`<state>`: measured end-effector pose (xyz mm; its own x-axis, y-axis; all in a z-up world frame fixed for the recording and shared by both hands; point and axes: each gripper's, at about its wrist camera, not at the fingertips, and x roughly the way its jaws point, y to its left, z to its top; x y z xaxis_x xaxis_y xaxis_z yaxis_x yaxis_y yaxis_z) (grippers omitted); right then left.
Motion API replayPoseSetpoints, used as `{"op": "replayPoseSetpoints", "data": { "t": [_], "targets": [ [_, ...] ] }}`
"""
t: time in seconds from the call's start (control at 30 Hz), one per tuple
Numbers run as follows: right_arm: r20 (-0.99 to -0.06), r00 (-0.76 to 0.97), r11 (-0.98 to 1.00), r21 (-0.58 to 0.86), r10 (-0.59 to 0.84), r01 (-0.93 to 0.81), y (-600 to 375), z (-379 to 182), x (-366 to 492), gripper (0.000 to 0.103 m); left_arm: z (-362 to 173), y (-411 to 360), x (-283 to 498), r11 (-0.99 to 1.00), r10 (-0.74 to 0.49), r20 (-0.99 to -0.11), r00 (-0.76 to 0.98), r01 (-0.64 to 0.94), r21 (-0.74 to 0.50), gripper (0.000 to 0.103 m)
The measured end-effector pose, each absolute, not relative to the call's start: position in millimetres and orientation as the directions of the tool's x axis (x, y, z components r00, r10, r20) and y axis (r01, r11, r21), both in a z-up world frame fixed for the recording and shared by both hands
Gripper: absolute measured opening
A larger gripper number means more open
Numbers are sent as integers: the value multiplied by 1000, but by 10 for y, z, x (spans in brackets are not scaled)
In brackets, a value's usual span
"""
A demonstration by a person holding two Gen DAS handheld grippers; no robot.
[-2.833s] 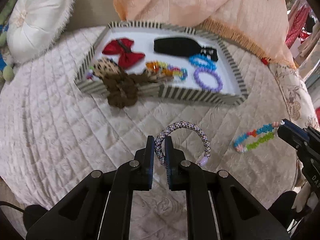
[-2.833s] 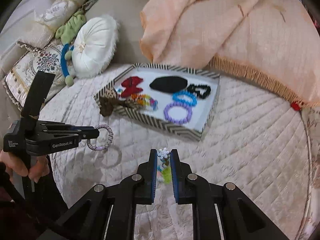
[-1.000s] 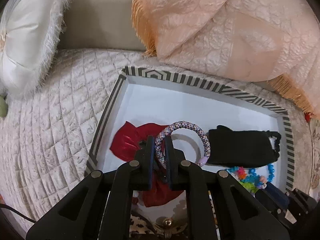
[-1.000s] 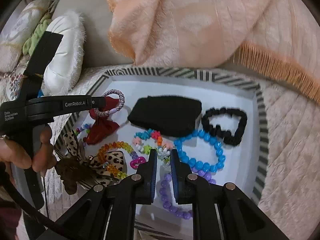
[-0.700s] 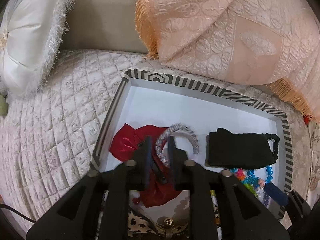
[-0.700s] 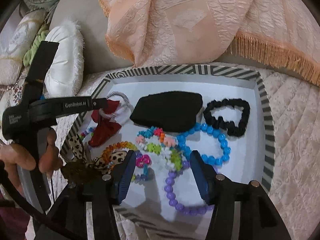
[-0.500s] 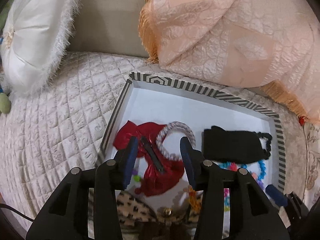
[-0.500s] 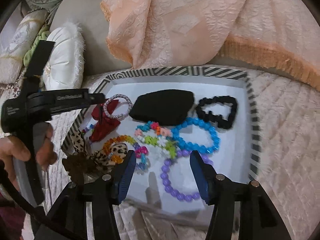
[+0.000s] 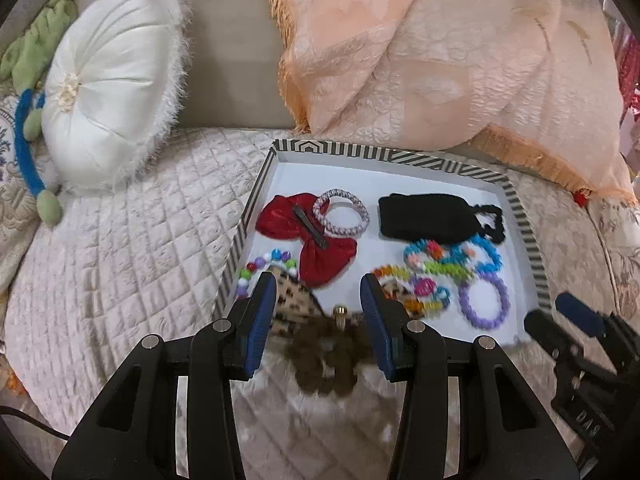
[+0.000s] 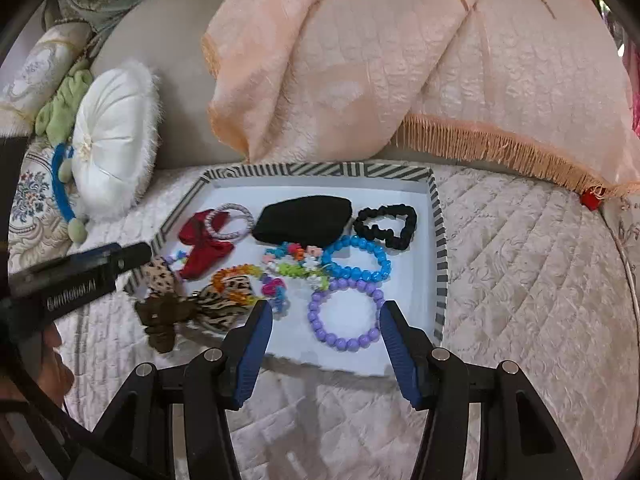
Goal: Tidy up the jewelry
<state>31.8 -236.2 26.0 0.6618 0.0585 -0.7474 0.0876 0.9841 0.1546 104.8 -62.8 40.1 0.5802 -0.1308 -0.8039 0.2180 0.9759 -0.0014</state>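
left jaws: my left gripper (image 9: pixel 318 308) spread wide, holding nothing
right jaws: my right gripper (image 10: pixel 324 330) spread wide too, holding nothing
tray: striped tray (image 10: pixel 440 240) on the quilted bed (image 10: pixel 520 280), all the jewelry inside
key relation: leopard bow (image 9: pixel 294 300) straight ahead of my left jaws, brown tail draped over the near rim; left is the nearer one
bow axis: runs left-right across my left jaws, tail pointing back at me
woven bracelet: woven bracelet (image 9: pixel 340 217) flat, overlapping red bow (image 9: pixel 308 240), far-left corner
guess: bow may need a tuck in

We see soft, even indoor light with faint shadows; fisheye bending and dark vignette at edges; motion blur smears the brown bow (image 9: pixel 326 354).
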Motion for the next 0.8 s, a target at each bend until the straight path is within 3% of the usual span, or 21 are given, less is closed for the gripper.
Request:
{"op": "replayPoseSetpoints", "data": {
  "t": [0.2,0.5,0.8],
  "targets": [
    [-735,676,985,149,49,91,-2209,406,172,54,495,-479,780,981,-149,-791,593,192,-41,43],
    [-710,703,979,173,44,112,-2103,543,76,54,683,-432,531,983,-124,-757,642,184,-5,43],
    [-697,716,977,175,37,119,-2093,656,19,62,785,-467,402,982,-123,-737,664,188,6,43]
  ]
}}
